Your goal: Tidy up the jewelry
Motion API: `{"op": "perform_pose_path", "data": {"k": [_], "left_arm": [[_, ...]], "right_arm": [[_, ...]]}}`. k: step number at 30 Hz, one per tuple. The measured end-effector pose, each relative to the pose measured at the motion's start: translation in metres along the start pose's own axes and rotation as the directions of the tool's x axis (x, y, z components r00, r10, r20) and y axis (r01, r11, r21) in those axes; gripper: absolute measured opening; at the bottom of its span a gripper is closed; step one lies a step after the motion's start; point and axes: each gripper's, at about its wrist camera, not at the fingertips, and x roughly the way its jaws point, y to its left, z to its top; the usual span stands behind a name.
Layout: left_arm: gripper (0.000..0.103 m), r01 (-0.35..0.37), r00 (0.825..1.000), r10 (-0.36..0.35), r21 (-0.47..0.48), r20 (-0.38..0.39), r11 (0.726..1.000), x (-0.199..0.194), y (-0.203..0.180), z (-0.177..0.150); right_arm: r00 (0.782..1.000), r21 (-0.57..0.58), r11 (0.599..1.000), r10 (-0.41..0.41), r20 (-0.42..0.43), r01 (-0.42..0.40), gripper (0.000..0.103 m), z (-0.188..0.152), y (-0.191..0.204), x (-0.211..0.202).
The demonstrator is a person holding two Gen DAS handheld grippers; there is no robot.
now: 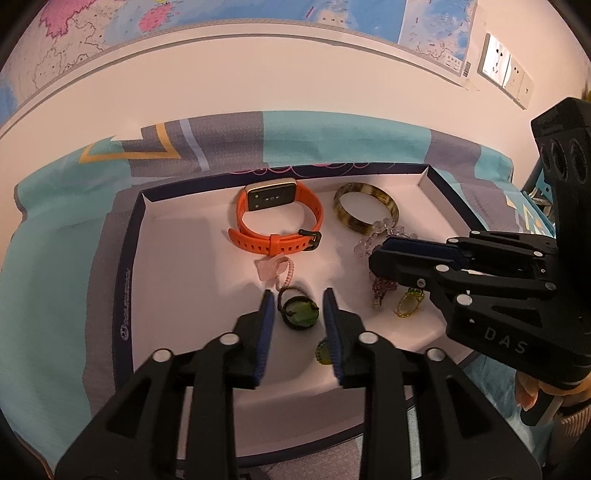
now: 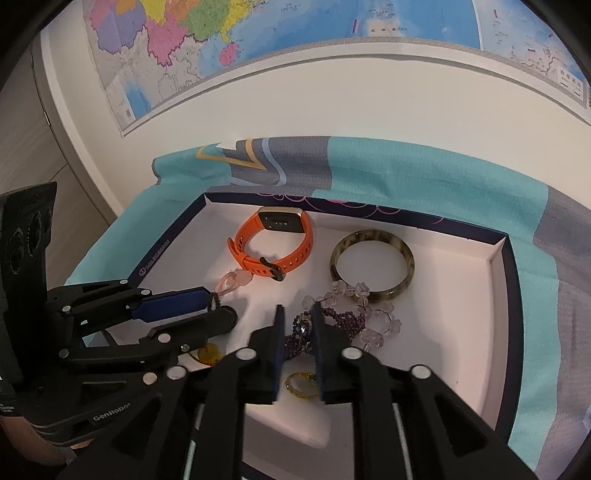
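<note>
A white tray with a dark rim (image 1: 125,258) holds the jewelry. My left gripper (image 1: 299,295) is open low over it, and a green pendant on a black cord (image 1: 301,314) lies between its fingers, untouched by the pads. My right gripper (image 2: 297,314) stands slightly open astride a purple bead bracelet (image 2: 343,321) that rests on the tray floor. A clear crystal bracelet (image 2: 376,317) lies against the purple one. Farther back are an orange watch (image 1: 277,221) and a tortoiseshell bangle (image 1: 365,210). A pink charm (image 1: 273,267) lies just beyond the pendant.
A yellow-green beaded loop (image 2: 301,384) sits under my right fingers, and an amber pendant (image 2: 208,352) under the left gripper. The tray rests on a teal and grey cloth (image 2: 406,173) against a wall with a map (image 2: 221,33). Wall sockets (image 1: 502,70) are at the right.
</note>
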Motion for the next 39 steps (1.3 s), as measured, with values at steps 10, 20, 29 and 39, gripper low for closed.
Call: {"op": "perform_pose_path", "data": {"k": [10,20,29,39], "left_arm": [[0.053,-0.028,0.998,0.028,0.014,0.048,0.999,-0.017,-0.002,-0.005],[0.097,-0.102,0.985,0.102,-0.006,0.139,0.995,-0.059,0.001,-0.022],[0.097,-0.147,0.973,0.149,-0.021,0.176,0.989,-0.09,-0.007,-0.047],[0.097,-0.155,0.974,0.166,-0.08,0.155,0.985,-0.102,-0.006,-0.073]], "right_arm": [[0.999,0.021,1.0,-0.006,0.052,0.004,0.047,-0.006,-0.002,-0.022],[0.989,0.025,0.999,-0.045,0.139,0.041,0.09,-0.024,0.003,-0.06],[0.979,0.003,0.993,-0.119,0.163,0.12,0.096,-0.056,0.018,-0.081],[0.975,0.022,0.987,-0.159,0.154,0.158,0.096,-0.089,0.026,-0.093]]}}
